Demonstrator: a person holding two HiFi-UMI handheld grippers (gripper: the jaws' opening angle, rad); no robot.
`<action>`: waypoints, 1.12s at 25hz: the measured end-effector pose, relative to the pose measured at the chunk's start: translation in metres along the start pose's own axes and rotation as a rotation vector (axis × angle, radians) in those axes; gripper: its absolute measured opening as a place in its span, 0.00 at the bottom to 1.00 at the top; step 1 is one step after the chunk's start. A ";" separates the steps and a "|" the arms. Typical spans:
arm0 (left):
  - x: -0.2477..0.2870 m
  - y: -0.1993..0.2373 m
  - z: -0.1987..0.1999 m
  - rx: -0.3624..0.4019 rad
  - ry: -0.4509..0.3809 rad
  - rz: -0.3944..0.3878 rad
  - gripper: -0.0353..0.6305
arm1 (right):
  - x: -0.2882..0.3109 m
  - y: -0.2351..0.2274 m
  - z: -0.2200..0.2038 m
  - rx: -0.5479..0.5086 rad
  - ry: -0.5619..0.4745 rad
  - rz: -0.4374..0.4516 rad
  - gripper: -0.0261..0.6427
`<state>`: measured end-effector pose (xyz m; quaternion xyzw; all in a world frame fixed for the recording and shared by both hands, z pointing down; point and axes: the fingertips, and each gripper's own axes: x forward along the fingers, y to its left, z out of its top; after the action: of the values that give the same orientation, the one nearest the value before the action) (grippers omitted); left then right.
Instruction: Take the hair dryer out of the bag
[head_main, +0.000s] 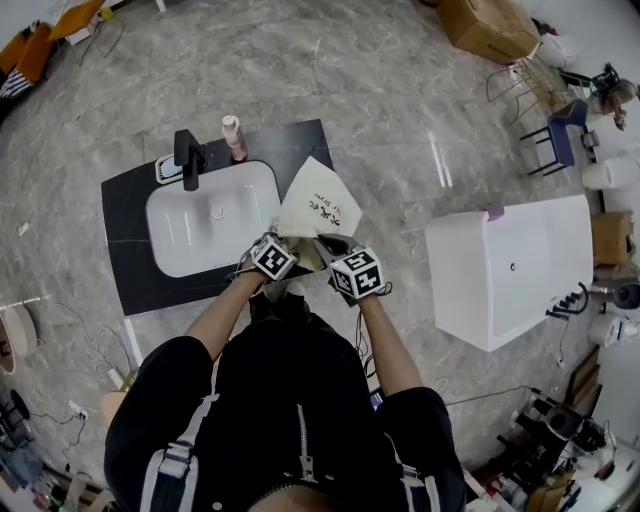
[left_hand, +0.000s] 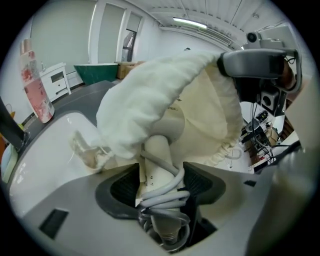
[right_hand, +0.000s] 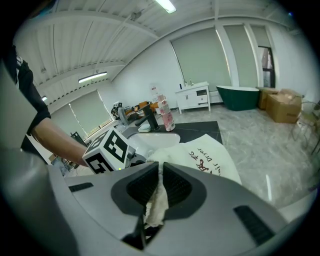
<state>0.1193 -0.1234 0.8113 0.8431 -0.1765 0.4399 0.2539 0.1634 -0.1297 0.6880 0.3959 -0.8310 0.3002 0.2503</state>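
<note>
On the left, a pink plastic bottle (left_hand: 36, 85) stands behind the white rounded basin (left_hand: 47, 155) set in the dark worktop (head_main: 125, 235). Left tongs (left_hand: 161, 184) are clamped on the handle of the white hair dryer (left_hand: 158, 152), a grey cord (left_hand: 167, 197) wound round it. Its head sits inside the cream cloth drawstring bag (left_hand: 150, 90), just beside the basin. Right tongs (right_hand: 159, 186) are pinching the bag's rim, jaws nearly together.

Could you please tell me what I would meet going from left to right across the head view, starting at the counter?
black faucet → pink bottle → white bag → white bathtub
</note>
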 end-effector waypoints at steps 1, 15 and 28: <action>0.002 0.000 -0.001 -0.001 0.009 -0.004 0.50 | 0.000 0.000 0.000 0.000 0.001 0.001 0.09; 0.006 0.004 0.002 0.021 -0.006 0.030 0.42 | 0.001 -0.002 -0.001 0.011 0.002 -0.001 0.09; -0.001 -0.002 0.000 0.039 -0.013 0.027 0.39 | 0.002 -0.002 0.000 0.015 -0.002 -0.001 0.09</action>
<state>0.1198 -0.1215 0.8101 0.8482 -0.1808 0.4413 0.2304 0.1641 -0.1313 0.6900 0.3984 -0.8288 0.3058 0.2468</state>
